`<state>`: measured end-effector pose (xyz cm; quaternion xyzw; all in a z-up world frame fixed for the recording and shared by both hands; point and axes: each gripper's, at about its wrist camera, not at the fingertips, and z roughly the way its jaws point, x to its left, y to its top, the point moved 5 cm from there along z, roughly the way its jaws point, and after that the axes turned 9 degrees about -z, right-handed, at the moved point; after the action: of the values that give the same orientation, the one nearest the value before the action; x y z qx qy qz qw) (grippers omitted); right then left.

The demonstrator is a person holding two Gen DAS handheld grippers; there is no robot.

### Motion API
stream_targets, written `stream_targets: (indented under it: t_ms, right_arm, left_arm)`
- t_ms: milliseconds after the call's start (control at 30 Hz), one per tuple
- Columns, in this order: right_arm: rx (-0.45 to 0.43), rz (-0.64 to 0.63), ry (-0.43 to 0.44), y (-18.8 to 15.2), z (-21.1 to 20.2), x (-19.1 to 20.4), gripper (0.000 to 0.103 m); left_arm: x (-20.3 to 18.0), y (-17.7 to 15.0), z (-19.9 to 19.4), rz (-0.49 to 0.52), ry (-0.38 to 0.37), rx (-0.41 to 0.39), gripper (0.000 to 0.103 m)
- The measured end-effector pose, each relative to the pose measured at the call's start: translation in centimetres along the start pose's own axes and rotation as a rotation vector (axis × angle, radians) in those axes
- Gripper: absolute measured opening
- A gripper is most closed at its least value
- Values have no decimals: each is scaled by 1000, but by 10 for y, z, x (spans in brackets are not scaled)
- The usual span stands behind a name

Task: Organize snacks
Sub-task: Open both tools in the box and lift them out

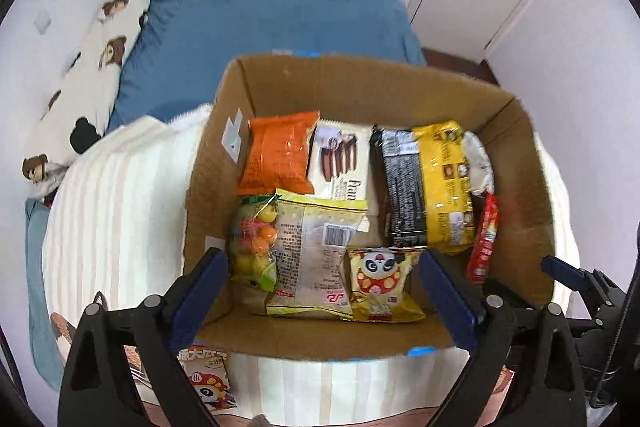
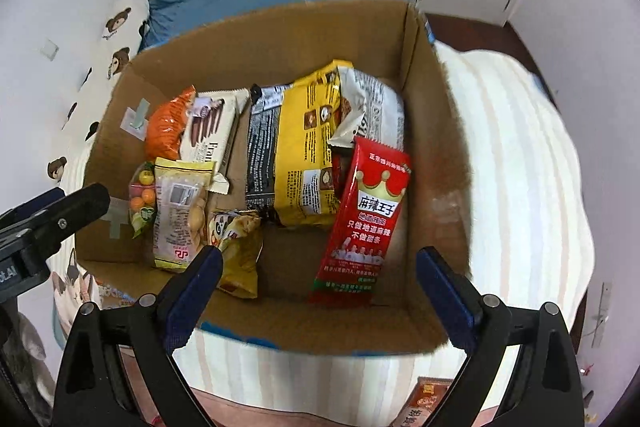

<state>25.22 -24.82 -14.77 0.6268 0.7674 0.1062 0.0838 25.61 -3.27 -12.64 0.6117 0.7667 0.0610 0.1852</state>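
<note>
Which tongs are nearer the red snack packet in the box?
Right. The right tongs hang open just above the red packet; the left tongs hang open over the panda packet, further left.

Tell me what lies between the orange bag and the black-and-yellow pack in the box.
A white chocolate-biscuit pack lies between the orange bag and black-and-yellow pack; both views show it.
</note>
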Motion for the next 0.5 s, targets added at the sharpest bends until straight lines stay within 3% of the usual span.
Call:
stream_targets:
  t_ms: [500]
  right_arm:
    - [-245, -6, -45, -53, -95, 23, 99]
  left_arm:
    - [4, -53, -99, 73, 113, -314, 98]
